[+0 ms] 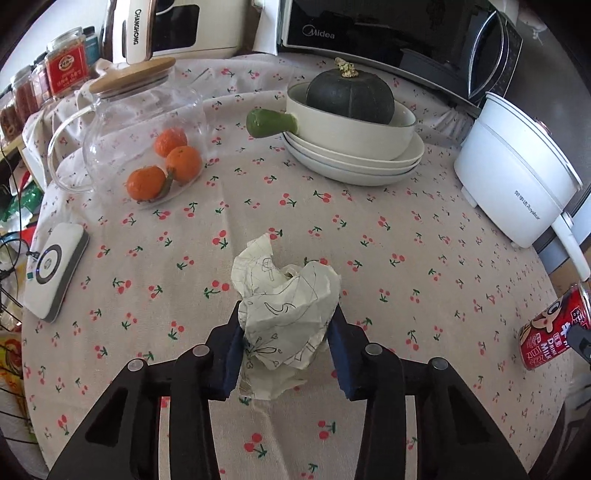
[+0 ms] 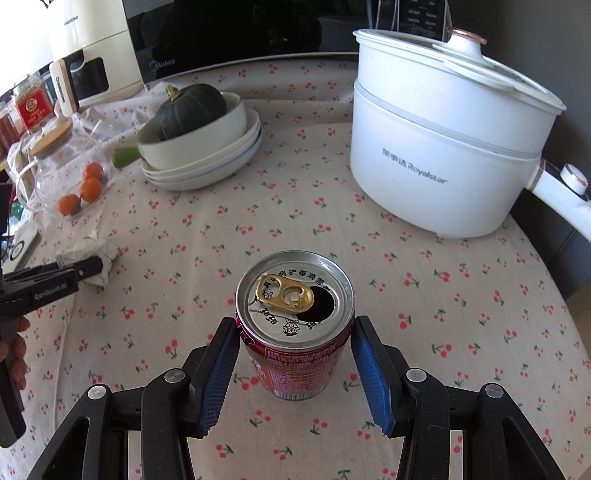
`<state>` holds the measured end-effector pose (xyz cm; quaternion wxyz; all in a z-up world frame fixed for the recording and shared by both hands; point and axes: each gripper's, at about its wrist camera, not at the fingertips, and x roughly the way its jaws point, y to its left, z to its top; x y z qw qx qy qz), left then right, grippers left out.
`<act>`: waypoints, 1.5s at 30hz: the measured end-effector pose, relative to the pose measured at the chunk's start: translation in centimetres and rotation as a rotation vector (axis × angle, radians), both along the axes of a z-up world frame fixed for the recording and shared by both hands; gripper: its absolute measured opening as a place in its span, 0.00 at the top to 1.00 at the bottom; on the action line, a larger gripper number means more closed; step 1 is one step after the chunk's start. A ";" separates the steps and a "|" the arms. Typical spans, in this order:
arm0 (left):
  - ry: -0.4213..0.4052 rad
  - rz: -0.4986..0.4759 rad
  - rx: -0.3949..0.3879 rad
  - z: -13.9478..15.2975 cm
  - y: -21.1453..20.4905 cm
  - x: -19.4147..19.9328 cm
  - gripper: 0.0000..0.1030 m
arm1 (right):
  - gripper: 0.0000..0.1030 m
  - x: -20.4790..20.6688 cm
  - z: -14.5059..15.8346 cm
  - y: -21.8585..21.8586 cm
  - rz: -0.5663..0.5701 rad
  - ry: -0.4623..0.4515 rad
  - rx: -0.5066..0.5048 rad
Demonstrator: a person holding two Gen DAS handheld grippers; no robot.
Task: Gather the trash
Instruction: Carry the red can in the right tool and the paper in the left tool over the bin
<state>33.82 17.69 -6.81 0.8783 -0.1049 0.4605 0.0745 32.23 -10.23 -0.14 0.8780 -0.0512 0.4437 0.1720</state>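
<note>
A round table under a cherry-print cloth [image 1: 369,229] fills both my views, backed by a black Midea microwave [image 1: 388,33] and a cream Changhong appliance [image 1: 177,26]. Next in size I log a white Royalstar electric pot [image 2: 436,147] at the right, then stacked white plates [image 1: 354,162] carrying a green-handled bowl with a dark green squash [image 1: 349,98] in it. Left of those stands a glass jug [image 1: 144,136] with a wooden lid, three oranges inside. A white puck-topped device [image 1: 55,269] lies near the left edge. My right gripper [image 2: 295,354] has its blue pads against the sides of an opened red drink can [image 2: 295,332], which looks lifted clear of the cloth. My left gripper [image 1: 288,328] is clamped on a crumpled, scribbled paper ball [image 1: 284,302], pads pressing its sides, near the table's middle.
</note>
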 end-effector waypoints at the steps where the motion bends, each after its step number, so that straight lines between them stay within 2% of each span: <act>1: -0.002 0.000 -0.008 0.3 0.0 -0.7 0.58 | 0.47 -0.3 0.1 -0.1 -0.003 0.002 -0.002; 7: -0.013 -0.013 -0.052 2.1 -0.7 -5.4 0.58 | 0.47 -2.8 1.8 -0.6 -0.009 -0.001 -0.010; 17: -0.009 -0.040 -0.082 3.4 -2.5 -13.7 0.58 | 0.47 -9.2 4.7 -2.4 -0.040 -0.017 -0.019; 26: -0.027 -0.065 -0.110 4.3 -3.9 -19.3 0.58 | 0.47 -14.8 5.0 -4.4 -0.067 -0.005 -0.014; 31: -0.040 -0.093 -0.105 4.6 -5.1 -21.1 0.58 | 0.47 -16.8 4.2 -5.7 -0.094 0.019 -0.004; 36: -0.038 -0.130 -0.170 5.0 -6.9 -21.9 0.58 | 0.47 -18.1 3.6 -6.5 -0.095 0.048 -0.009; 41: -0.078 -0.193 -0.136 6.5 -9.6 -22.2 0.58 | 0.47 -18.9 4.2 -8.2 -0.114 0.044 0.009; 45: -0.074 -0.230 -0.141 6.6 -11.8 -22.1 0.58 | 0.47 -19.2 4.1 -10.1 -0.144 0.051 0.009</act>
